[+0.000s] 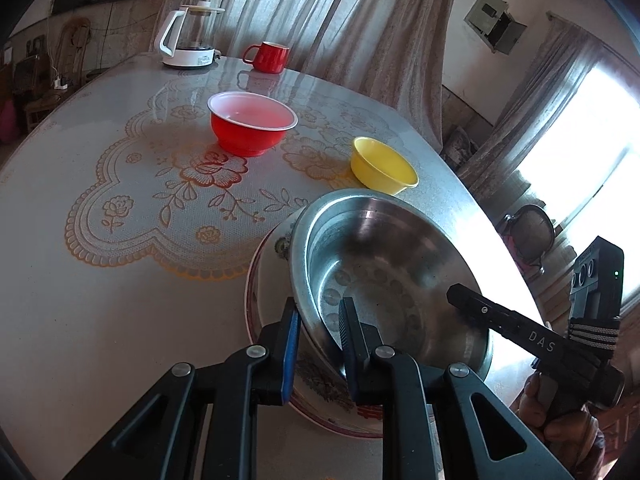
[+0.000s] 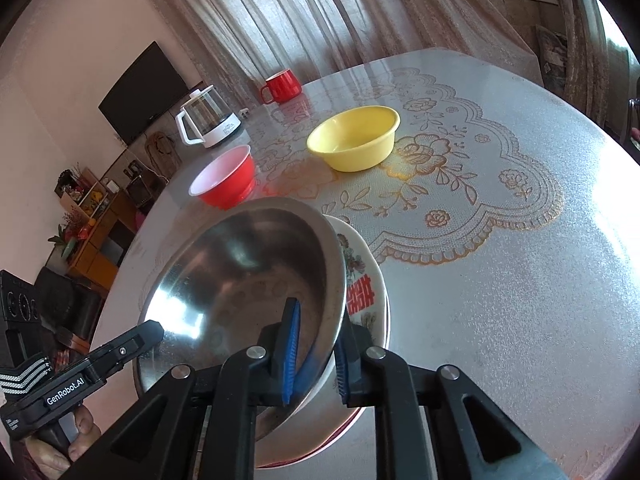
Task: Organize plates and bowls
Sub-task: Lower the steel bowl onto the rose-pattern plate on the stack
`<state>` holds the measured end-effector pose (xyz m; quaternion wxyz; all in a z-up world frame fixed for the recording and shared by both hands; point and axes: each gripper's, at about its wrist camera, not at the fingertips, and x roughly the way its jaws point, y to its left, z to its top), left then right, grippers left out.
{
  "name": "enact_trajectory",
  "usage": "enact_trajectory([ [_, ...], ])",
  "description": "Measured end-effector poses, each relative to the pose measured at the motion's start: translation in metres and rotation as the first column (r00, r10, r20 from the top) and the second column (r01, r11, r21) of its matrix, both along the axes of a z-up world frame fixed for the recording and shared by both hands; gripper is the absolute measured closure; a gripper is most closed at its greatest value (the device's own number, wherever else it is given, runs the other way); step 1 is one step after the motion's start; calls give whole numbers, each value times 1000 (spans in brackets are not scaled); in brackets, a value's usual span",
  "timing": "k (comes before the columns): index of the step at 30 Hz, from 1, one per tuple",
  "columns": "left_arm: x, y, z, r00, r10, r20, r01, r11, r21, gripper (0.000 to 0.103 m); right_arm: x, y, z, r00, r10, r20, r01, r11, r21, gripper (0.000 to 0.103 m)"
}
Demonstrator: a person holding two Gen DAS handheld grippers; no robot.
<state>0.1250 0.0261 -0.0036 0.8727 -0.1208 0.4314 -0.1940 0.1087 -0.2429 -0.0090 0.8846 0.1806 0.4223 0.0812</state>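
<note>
A steel bowl (image 1: 380, 272) (image 2: 248, 280) rests tilted on a white floral plate (image 1: 272, 264) (image 2: 360, 280) with a red edge, near the table's front. My left gripper (image 1: 322, 332) is shut on the bowl's near-left rim, one blue pad inside the wall and one outside. My right gripper (image 2: 318, 352) is shut on the opposite rim in the same way. Each gripper also shows from the side in the other's view. Farther back on the table stand a red bowl (image 1: 252, 128) (image 2: 224, 180) with a white inside and an empty yellow bowl (image 1: 384, 168) (image 2: 354, 138).
A red mug (image 1: 268, 56) (image 2: 282, 86) and a glass kettle (image 1: 188, 36) (image 2: 208, 120) on a white base stand at the table's far edge, before a curtain. The round table (image 1: 100, 280) (image 2: 500, 320) carries a lace-pattern cover. A person's hands hold the gripper handles.
</note>
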Motion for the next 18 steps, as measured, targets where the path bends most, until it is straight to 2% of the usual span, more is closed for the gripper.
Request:
enact_trajectory([
  [11,-5,5,2,1000,4,4,-4,1000,-4,84,0,2,-2,1000,20,-2,-20,1000,9,88],
  [18,-6,2,4,1000,19,17,-20,999,41,83,2,4,-2,1000,21,-11,-21,1000,7,88],
])
